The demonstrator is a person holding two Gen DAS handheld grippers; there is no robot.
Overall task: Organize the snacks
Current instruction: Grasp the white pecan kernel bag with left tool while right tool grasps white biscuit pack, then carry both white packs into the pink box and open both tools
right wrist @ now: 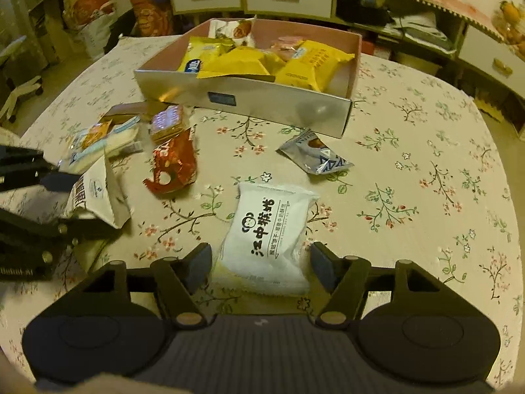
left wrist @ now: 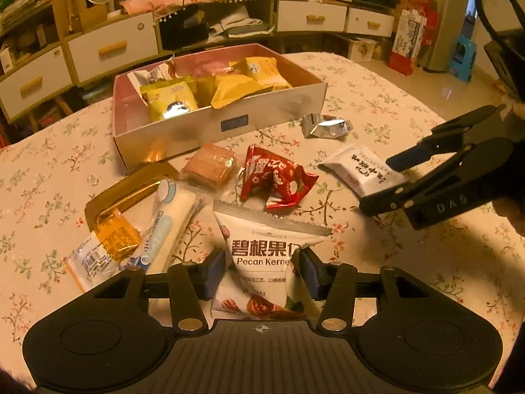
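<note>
My left gripper (left wrist: pixel 262 271) is shut on a white pecan kernel packet (left wrist: pixel 262 249), its pads pressing both sides. My right gripper (right wrist: pixel 261 264) is open, its fingers either side of a white biscuit packet (right wrist: pixel 265 239) that lies flat on the floral tablecloth. The silver box (left wrist: pixel 210 128) at the back holds several yellow snack packets (left wrist: pixel 236 85). Loose on the cloth lie a red packet (left wrist: pixel 275 177), a clear cracker pack (left wrist: pixel 210 164), a silver packet (left wrist: pixel 325 126), a gold wrapper (left wrist: pixel 121 203) and a pale long packet (left wrist: pixel 167 220).
The round table with the floral cloth (right wrist: pixel 410 197) drops off at its curved edges. White drawers and shelves (left wrist: pixel 111 46) stand behind the box. The right gripper also shows at the right edge of the left wrist view (left wrist: pixel 393 180).
</note>
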